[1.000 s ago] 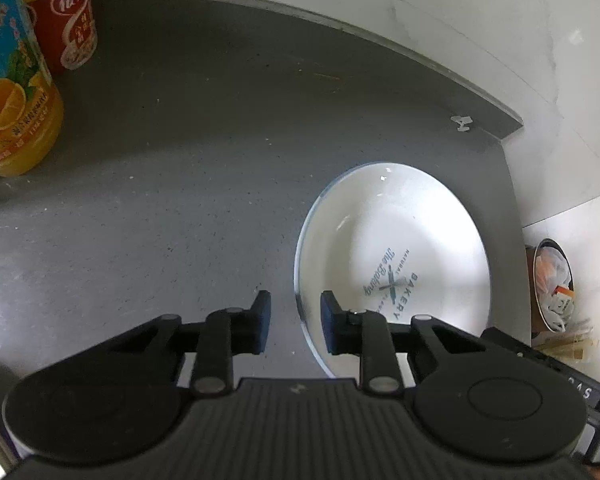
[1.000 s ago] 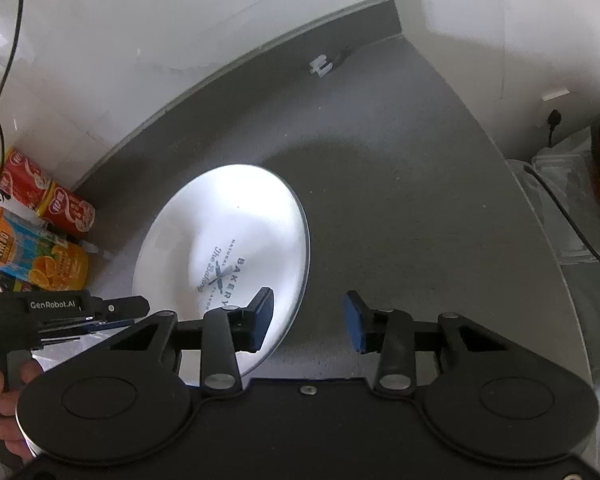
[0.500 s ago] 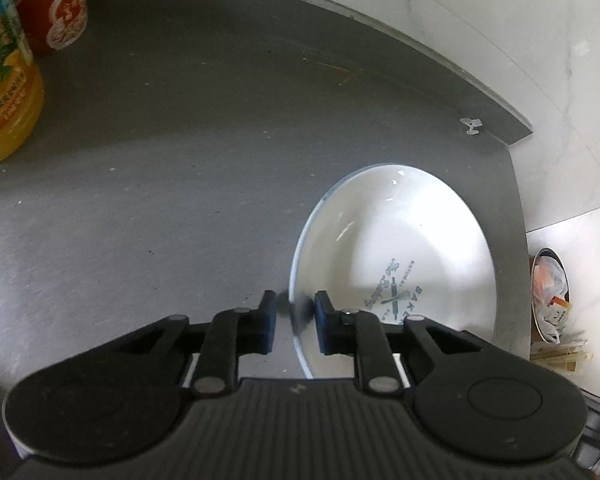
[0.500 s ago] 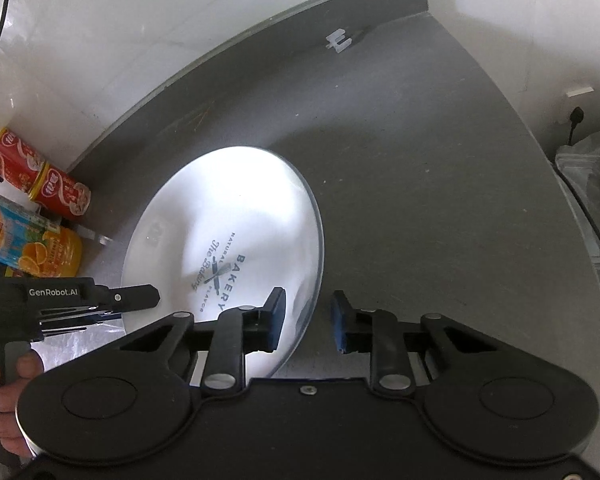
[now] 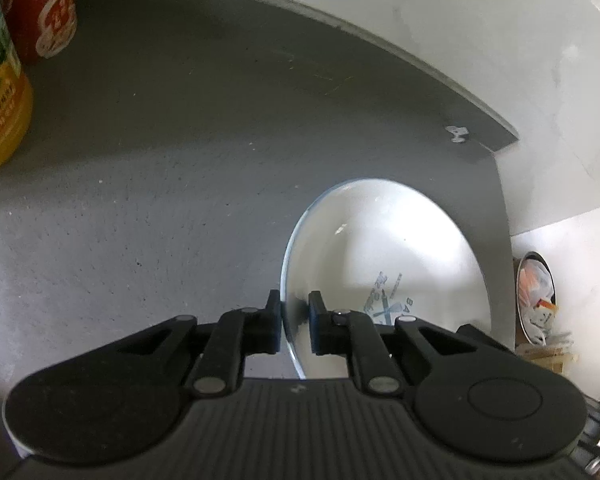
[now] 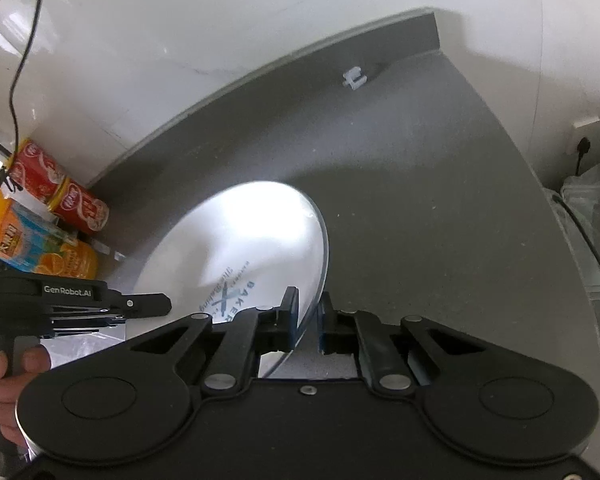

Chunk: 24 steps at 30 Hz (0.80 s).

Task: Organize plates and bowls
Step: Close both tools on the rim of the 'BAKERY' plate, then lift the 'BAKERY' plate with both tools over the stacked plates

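Fingers of left gripper (image 5: 294,330) and right gripper (image 6: 307,322): clamped on opposite rims of white Bakery plate (image 5: 384,248), lower centre. Stacking judged pending; no bowls visible.

Both wrist cameras look steeply down, close over the grey counter (image 5: 160,184), toward its back edge; both views share the white plate (image 5: 384,248) (image 6: 244,240).

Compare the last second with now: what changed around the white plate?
Both grippers narrowed from open until the left gripper and right gripper each closed on opposite rims of the white plate. The plate, cans and juice bottle kept their places on the counter.
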Tool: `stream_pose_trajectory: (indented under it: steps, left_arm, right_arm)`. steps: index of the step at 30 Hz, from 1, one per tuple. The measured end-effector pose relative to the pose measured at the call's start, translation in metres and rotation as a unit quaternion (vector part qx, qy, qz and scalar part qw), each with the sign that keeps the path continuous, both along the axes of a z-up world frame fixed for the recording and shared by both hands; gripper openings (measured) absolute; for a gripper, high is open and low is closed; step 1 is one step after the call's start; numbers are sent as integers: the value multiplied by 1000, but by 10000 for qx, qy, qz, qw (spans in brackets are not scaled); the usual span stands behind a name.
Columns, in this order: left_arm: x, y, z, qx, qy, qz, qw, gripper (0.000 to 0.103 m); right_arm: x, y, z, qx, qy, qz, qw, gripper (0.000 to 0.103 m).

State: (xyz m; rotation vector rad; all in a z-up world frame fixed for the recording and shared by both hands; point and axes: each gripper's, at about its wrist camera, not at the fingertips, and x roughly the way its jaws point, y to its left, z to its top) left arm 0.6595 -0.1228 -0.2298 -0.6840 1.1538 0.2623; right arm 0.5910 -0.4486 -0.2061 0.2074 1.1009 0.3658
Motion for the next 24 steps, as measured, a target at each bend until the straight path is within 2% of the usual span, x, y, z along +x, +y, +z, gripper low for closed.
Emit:
stream_pose_trajectory:
  steps: [9, 18, 24]
  left_arm:
    - [-22, -1, 30, -132, -392, -122, 9991, 10]
    - [-55, 3, 79, -219, -825, -287, 9959, 11]
    - [-86, 14, 107, -163, -1053, -463, 9932, 10]
  right_arm:
    - [-24, 2, 37, -142, -393, 19, 9991, 10]
    - [-59, 15, 91, -193, -907, -28, 9957, 10]
    - [-88, 32, 111, -160, -1056, -140, 9942, 10]
